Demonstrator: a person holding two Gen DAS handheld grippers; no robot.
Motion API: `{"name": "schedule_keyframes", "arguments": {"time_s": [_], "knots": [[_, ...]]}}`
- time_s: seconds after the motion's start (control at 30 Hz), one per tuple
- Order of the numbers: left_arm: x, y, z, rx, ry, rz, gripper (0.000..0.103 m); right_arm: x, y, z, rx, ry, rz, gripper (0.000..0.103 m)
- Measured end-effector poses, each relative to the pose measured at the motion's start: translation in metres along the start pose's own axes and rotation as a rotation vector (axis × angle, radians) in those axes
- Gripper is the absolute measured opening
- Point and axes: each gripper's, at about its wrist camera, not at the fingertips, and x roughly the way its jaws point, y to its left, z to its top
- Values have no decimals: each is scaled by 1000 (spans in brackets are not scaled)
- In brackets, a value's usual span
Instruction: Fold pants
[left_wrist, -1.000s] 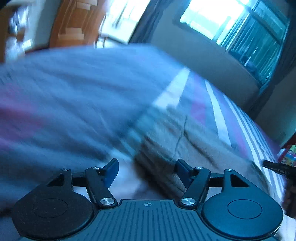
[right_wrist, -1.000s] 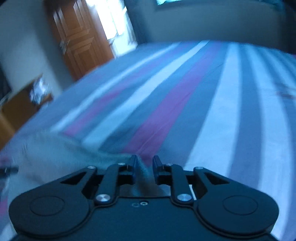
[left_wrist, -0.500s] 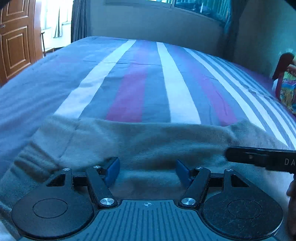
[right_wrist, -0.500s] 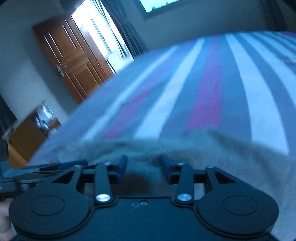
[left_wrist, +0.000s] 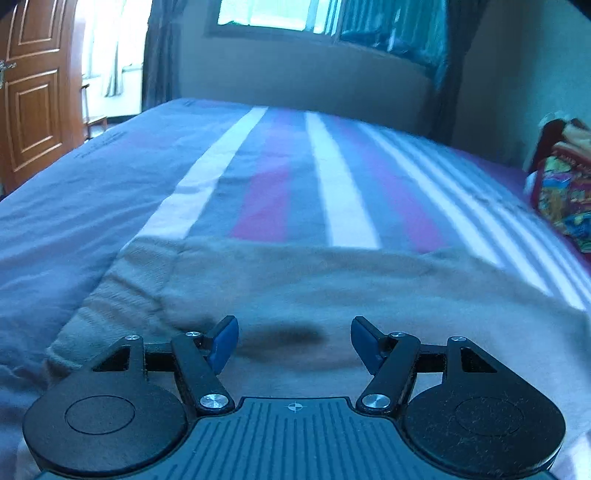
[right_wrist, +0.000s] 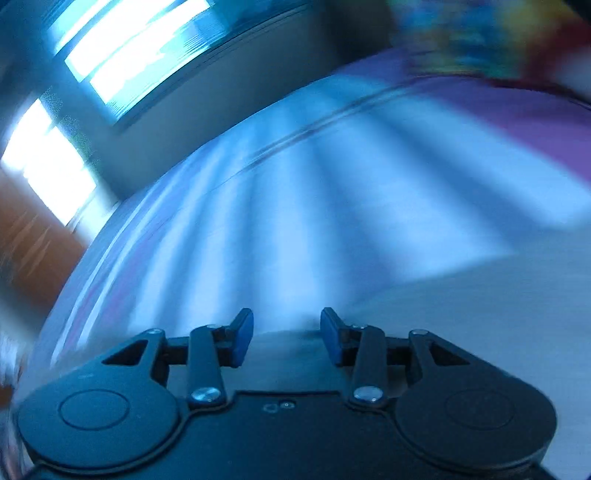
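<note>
Grey-beige pants (left_wrist: 332, 280) lie flat across the near part of a striped bed (left_wrist: 277, 166), their ribbed waistband (left_wrist: 122, 291) at the left. My left gripper (left_wrist: 293, 325) hovers just above the cloth, open, with nothing between its blue pads. The right wrist view is badly blurred. There my right gripper (right_wrist: 286, 317) stands open with a clear gap, over the edge of the pale pants (right_wrist: 480, 314) where they meet the bed cover (right_wrist: 295, 203). No cloth is pinched in either gripper.
A wooden door (left_wrist: 33, 92) stands at the left and a bright window (left_wrist: 273, 14) behind the bed's far end. A colourful pile of cloth (left_wrist: 565, 195) sits by the bed's right edge, seen as a blurred patch of colour (right_wrist: 461, 37) in the right wrist view.
My right gripper, shut on the cloth a second ago, has opened and swung away to the right, leaving the left wrist view. The left gripper stayed open, levelled out and shifted over the pants.
</note>
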Motion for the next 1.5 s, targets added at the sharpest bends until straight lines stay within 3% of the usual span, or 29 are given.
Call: {"name": "schedule_keyframes", "arguments": {"time_s": [0.1, 0.2, 0.27, 0.33, 0.4, 0.47, 0.53, 0.57, 0.6, 0.8, 0.87, 0.97, 1.03, 1.17, 1.2, 1.23, 1.33, 1.4, 1.47, 1.5], "knots": [[3, -21, 1, 45, 13, -27, 67, -23, -14, 6, 56, -29, 61, 44], [16, -33, -5, 94, 89, 3, 67, -18, 7, -5, -30, 45, 201, 43], [21, -23, -13, 75, 138, 47, 67, -6, 15, -11, -67, 108, 210, 43], [15, -7, -18, 43, 139, 73, 67, -2, -1, -11, -79, 112, 152, 40], [6, 5, -17, 27, 142, 97, 67, -11, -46, -1, 17, 65, 108, 19], [-8, 8, -15, 34, 135, 122, 67, -29, -82, 10, 99, 0, 5, 1], [-27, 5, -17, 31, 74, 103, 67, -57, -111, 20, 162, -57, -109, 6], [-35, 1, -19, 21, 47, 77, 67, -71, -116, 20, 183, -70, -121, 24], [-40, -5, -21, 10, 30, 56, 67, -85, -114, 18, 175, -81, -96, 31], [-41, -91, -45, 59, 8, -131, 67, -86, -22, -54, -32, 36, 166, 27], [-40, -116, -55, 100, 33, -133, 67, -73, 15, -79, -82, 71, 222, 27], [-30, -126, -75, 186, 83, -83, 67, -52, 29, -96, -116, 149, 236, 28], [-32, -118, -79, 207, 80, -65, 68, -45, 19, -101, -131, 168, 219, 18], [-39, -98, -70, 248, 114, 48, 69, -80, -43, -78, -47, 83, 142, 18], [-41, -92, -70, 253, 118, 80, 83, -92, -67, -68, -15, 44, 103, 16], [-42, -83, -69, 233, 123, 113, 94, -99, -85, -61, 12, 10, 60, 16], [-47, -47, -71, 84, 128, 85, 96, -131, -144, -35, 103, -96, -112, 8], [-49, -38, -74, 55, 118, 66, 96, -160, -165, -25, 154, -188, -219, 30], [-49, -40, -80, 62, 103, 69, 96, -186, -178, -27, 211, -270, -177, 31], [-48, -41, -81, 67, 100, 76, 96, -192, -184, -27, 239, -268, -161, 29]]}}
